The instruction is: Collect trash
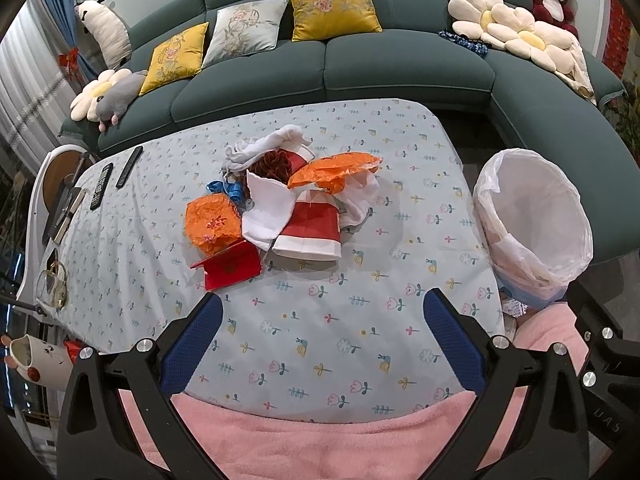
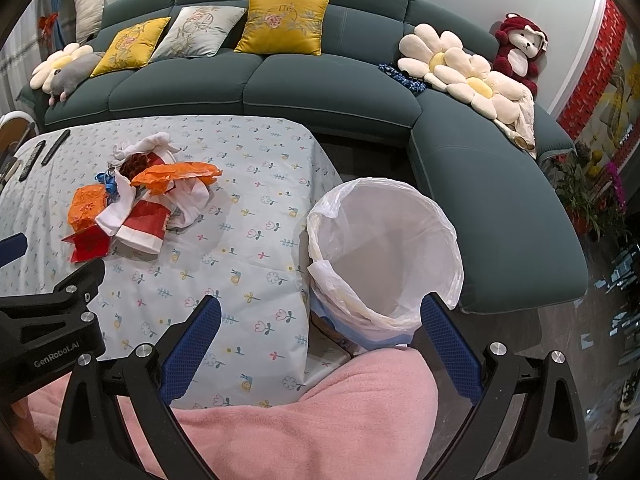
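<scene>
A pile of trash lies mid-table: orange wrappers, a red and white paper bag, a red envelope, white tissue, blue ribbon. The pile also shows in the right wrist view. A bin lined with a white bag stands off the table's right edge, also in the right wrist view. My left gripper is open and empty above the near tablecloth, short of the pile. My right gripper is open and empty, hovering over the bin's near rim and the table edge.
The table has a floral cloth. Two remotes and glasses lie at its left end. A green sofa with cushions and plush toys wraps behind and to the right. A pink blanket lies under the grippers.
</scene>
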`<state>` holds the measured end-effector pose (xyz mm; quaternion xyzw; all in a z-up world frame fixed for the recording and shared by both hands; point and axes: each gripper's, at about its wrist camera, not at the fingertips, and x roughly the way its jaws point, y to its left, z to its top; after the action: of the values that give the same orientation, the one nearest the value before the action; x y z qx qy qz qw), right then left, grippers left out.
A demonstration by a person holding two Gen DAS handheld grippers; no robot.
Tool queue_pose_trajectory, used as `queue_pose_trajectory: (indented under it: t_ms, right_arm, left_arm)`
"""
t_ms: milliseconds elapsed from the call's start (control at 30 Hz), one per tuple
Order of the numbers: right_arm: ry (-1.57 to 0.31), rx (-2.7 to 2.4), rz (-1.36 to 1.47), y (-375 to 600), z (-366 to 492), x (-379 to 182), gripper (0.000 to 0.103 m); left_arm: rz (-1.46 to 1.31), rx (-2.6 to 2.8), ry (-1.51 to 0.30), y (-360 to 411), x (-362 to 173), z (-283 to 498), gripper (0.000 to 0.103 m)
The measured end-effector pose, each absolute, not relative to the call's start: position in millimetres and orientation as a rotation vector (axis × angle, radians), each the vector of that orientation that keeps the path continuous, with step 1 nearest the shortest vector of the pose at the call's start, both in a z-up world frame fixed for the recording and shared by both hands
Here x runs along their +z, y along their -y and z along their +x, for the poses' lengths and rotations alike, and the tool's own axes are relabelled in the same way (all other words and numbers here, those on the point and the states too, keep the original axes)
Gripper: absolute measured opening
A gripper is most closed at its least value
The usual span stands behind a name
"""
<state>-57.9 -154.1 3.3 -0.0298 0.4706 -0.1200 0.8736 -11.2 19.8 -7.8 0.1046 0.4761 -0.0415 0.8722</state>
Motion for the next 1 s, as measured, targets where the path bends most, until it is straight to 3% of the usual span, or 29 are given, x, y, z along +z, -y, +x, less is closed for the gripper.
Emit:
queue_pose_trajectory:
  t_ms: [1000]
  right_arm:
    - [-0.98,-0.26,-0.08,147.9,-59.1,6.8,0.096]
  left_arm:
    - [0.2,-0.105,-1.053,-20.9,-12.8,-11.8,0.096]
